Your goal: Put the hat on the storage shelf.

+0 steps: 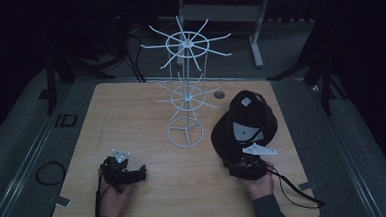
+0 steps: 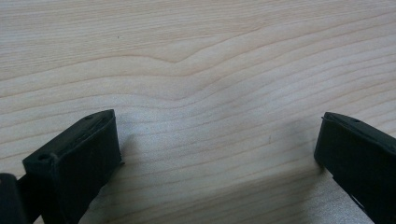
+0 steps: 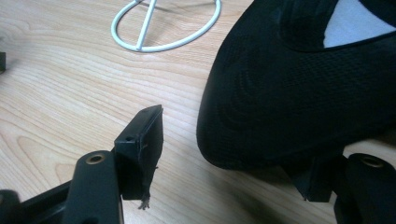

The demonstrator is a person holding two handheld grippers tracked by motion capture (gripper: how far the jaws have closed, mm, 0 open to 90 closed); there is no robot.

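table (image 1: pixel 151 201): pale wood, wavy grain | stand (image 1: pixel 184 96): one, thin white wire, ring base, two spoked tiers | cap (image 1: pixel 246 123): one, black woven fabric, curved brim, lies right of stand | left gripper (image 1: pixel 126 164): jaws released, wide apart over bare wood | right gripper (image 3: pixel 233 161): jaws spread, brim edge between them

A light wood-grain tabletop (image 1: pixel 151 201) carries a white wire rack (image 1: pixel 184 96), upright on its ring base near the center. A black cap (image 1: pixel 245 123) lies on the wood at about four o'clock from that base, just beside it. A small dark round spot (image 1: pixel 219 94) sits toward the far edge.
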